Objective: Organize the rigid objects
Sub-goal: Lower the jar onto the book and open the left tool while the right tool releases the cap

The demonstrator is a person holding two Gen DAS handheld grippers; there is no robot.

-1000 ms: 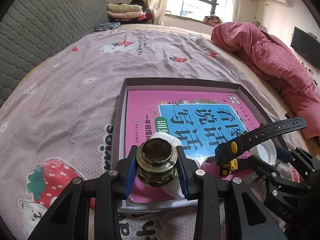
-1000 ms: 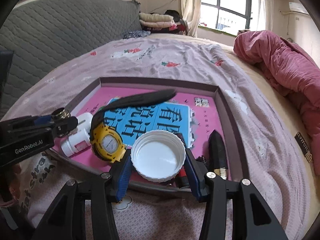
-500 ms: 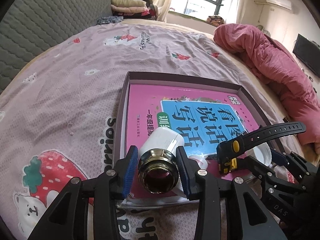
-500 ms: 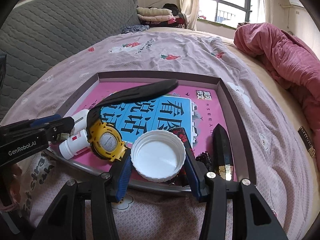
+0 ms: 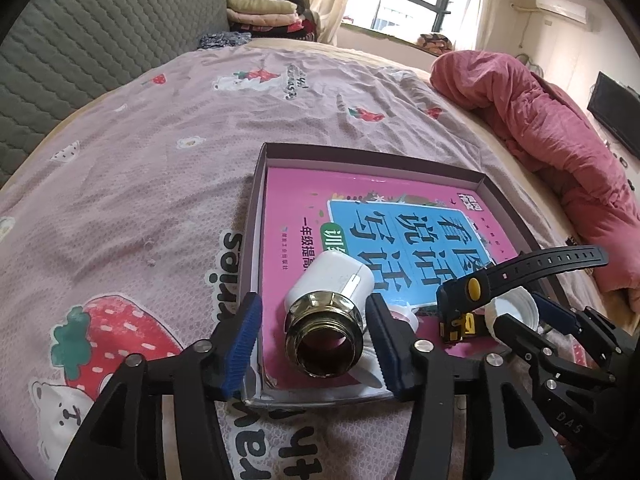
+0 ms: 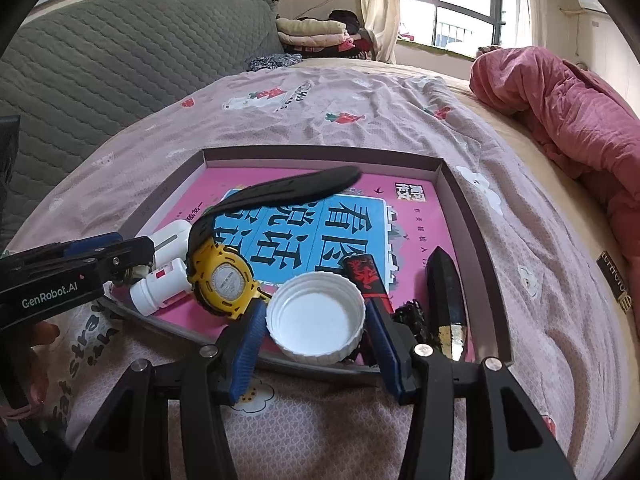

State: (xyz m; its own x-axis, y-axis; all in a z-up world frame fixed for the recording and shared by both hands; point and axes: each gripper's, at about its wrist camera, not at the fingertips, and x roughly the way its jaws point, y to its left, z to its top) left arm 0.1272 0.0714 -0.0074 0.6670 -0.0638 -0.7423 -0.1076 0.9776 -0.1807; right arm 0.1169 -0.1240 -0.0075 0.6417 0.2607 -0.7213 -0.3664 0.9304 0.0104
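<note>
Opening my left tool (image 5: 314,344), I have let go of the brass fitting (image 5: 325,338); it lies in the tray (image 5: 256,216) at 6 o'clock. Right tool (image 6: 316,344) clamps the white cap (image 6: 316,318).

Pink-and-blue book (image 6: 340,224); yellow-black watch (image 6: 224,280); white cap (image 6: 316,322); strawberry-print lilac sheet (image 5: 140,184); gold-ringed white fitting (image 5: 326,308).
</note>
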